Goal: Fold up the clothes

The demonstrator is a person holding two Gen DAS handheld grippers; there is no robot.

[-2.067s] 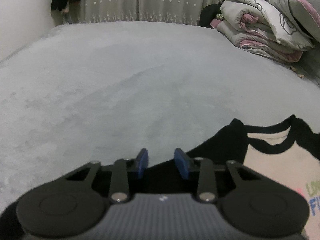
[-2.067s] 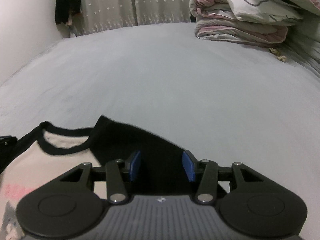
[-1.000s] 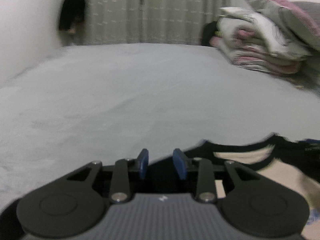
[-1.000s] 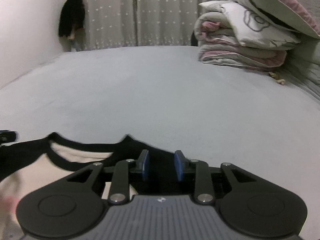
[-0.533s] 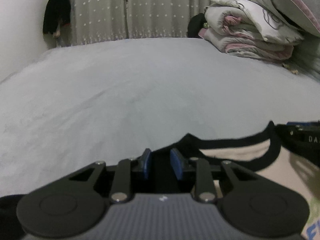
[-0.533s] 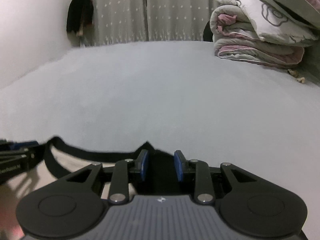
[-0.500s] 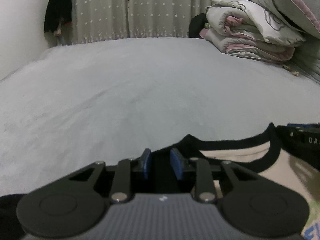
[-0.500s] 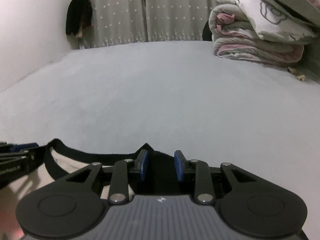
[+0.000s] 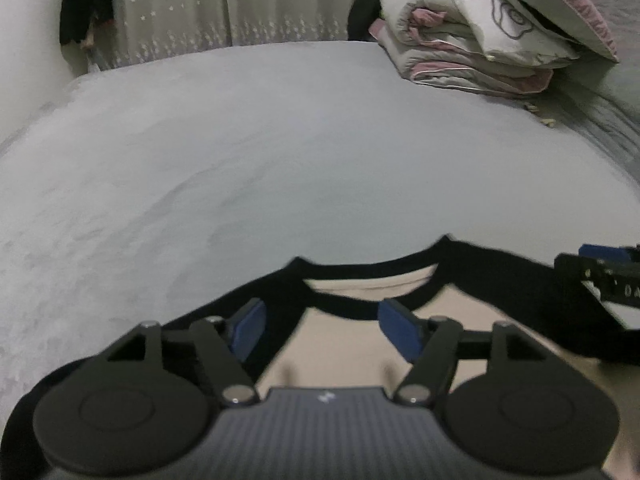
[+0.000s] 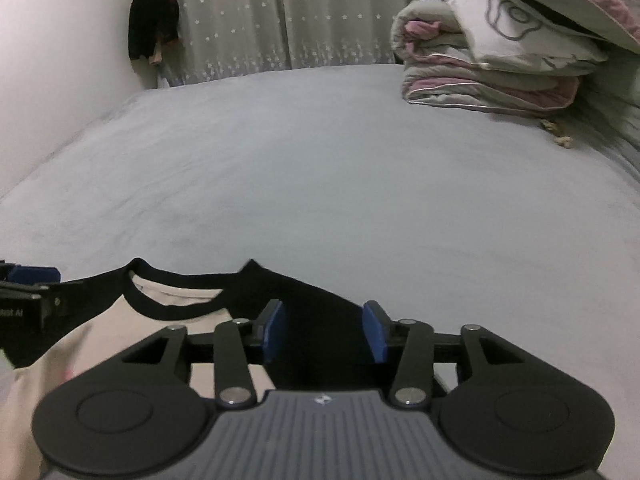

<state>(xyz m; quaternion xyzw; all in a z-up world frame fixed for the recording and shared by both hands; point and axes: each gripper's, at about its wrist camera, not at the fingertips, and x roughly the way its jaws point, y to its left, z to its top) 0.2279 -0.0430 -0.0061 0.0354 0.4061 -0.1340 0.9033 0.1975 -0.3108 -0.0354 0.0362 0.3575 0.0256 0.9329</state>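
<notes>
Grey bed (image 9: 280, 152) fills most of both views, with starry curtains (image 10: 248, 16) at 12 o'clock and a stack of folded quilts (image 9: 472, 48) up at 2 o'clock. Some dark thing (image 10: 152, 24) hangs on the wall at 11 o'clock, can't tell what it is.

Shirt (image 9: 360, 340) is cream with a black collar and black sleeves, lying flat on the near edge of the bed at 6 o'clock, neck pointing away. Left gripper (image 9: 326, 334) has just been opening, its 2 blue pads wide apart over the collar, not pressing on the cloth. Right gripper (image 10: 322, 332) has just been opening too, pads apart above the black shoulder, nothing pinched.
</notes>
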